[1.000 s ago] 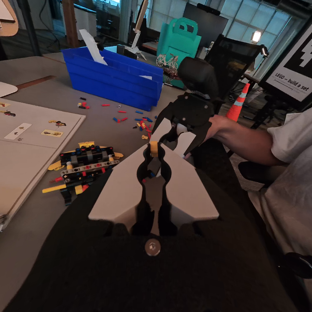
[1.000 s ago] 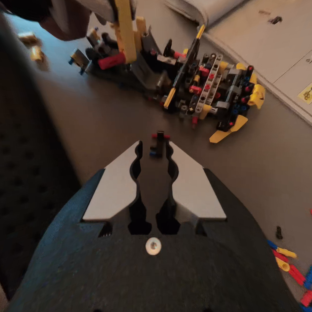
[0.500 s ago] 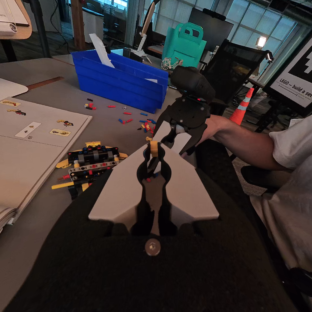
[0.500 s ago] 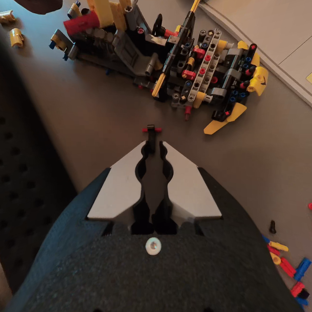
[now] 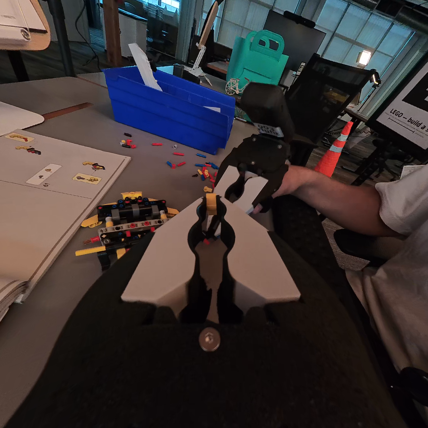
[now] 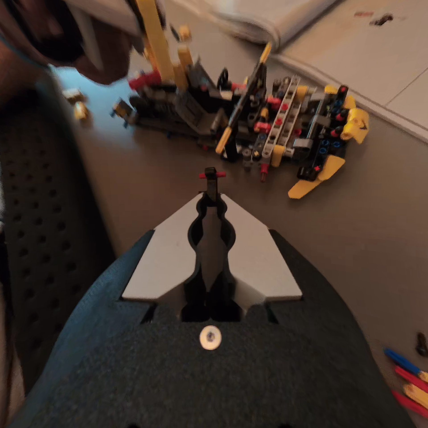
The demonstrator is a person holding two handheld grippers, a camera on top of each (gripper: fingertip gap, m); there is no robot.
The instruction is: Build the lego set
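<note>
Model (image 5: 129, 222) between booklet (image 5: 46, 208) and loose pins (image 5: 203, 171).

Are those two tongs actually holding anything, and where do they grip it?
Yes. The right tongs pinch a small black piece by its lower end; the left tongs clamp a yellow piece at their tips.

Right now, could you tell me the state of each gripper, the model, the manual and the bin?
left gripper: shut on a yellow piece.
right gripper: shut on a black piece with red pin.
lego model: partly built, on the table.
instruction booklet: open.
blue bin: open-topped, white sheet sticking out.
</note>
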